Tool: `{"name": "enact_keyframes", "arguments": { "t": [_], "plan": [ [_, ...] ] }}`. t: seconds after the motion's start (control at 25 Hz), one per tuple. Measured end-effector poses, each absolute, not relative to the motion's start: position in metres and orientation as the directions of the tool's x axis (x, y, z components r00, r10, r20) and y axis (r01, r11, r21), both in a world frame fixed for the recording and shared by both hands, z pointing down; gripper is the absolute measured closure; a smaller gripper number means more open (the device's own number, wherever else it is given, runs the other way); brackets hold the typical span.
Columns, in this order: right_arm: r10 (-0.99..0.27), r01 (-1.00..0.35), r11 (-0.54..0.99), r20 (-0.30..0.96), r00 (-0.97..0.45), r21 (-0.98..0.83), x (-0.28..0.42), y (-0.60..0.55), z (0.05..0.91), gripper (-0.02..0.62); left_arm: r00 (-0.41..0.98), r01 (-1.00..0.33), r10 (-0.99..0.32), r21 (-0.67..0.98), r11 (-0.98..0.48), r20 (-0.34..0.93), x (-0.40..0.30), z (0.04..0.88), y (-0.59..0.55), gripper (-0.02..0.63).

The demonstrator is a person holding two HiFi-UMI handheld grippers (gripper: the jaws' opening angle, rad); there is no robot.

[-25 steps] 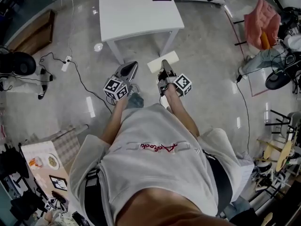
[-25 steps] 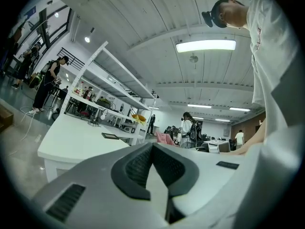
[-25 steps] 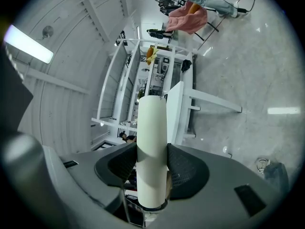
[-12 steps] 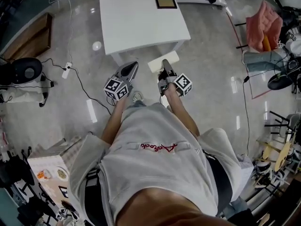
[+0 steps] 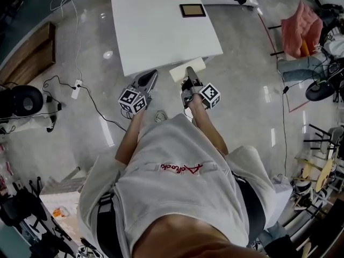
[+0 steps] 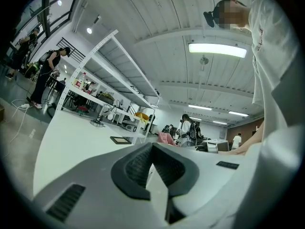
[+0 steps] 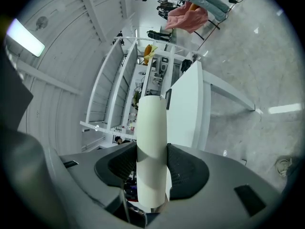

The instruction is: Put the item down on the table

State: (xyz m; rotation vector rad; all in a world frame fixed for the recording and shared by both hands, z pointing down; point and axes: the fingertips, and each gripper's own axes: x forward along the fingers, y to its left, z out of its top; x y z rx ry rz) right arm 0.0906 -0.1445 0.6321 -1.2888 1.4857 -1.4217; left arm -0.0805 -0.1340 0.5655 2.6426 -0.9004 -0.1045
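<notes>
In the head view a white table stands just ahead of both grippers. My right gripper is shut on a flat cream-white block, which hangs over the floor just short of the table's near edge. In the right gripper view the block stands upright, clamped between the dark pads, with the table beyond. My left gripper is shut and holds nothing; its pads meet at the tips, and the table top stretches out in front.
A small dark framed panel lies on the table's far part. On the floor at left are a power strip with cable and a wooden bench. A pink cloth hangs at right. Shelving and people stand behind the table.
The person has walked toward the table, so its near edge is now closer to both grippers. Both grippers keep their pose, and the block stays clamped.
</notes>
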Motion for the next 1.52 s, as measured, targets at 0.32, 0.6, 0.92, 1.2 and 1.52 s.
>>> {"name": "enact_keyframes", "arguments": {
  "t": [0.32,0.6,0.92,1.2,1.52],
  "plan": [
    [-0.953,-0.171,-0.143,0.183,-0.242,-0.975,0.094,-0.147,0.648,0.38,0.815,-0.556,-0.575,0.376,-0.741,0.072,-0.072,0.582,-0.144,0.592],
    [-0.946,-0.161,-0.153,0.191,-0.26,-0.975,0.104,-0.172,0.652,0.38,0.813,-0.564,-0.573,0.382,-0.732,0.102,-0.055,0.584,-0.167,0.593],
    [-0.927,-0.149,-0.138,0.181,-0.329,-0.979,0.114,-0.217,0.655,0.38,0.784,-0.601,-0.612,0.375,-0.706,0.105,-0.031,0.582,-0.209,0.592],
    [-0.903,-0.15,-0.116,0.167,-0.395,-0.982,0.124,-0.249,0.655,0.38,0.754,-0.637,-0.648,0.364,-0.68,0.109,-0.012,0.578,-0.234,0.593],
    [-0.888,-0.129,-0.143,0.184,-0.422,-0.981,0.127,-0.26,0.669,0.38,0.719,-0.674,-0.682,0.369,-0.64,0.132,-0.013,0.587,-0.238,0.592]
  ]
}}
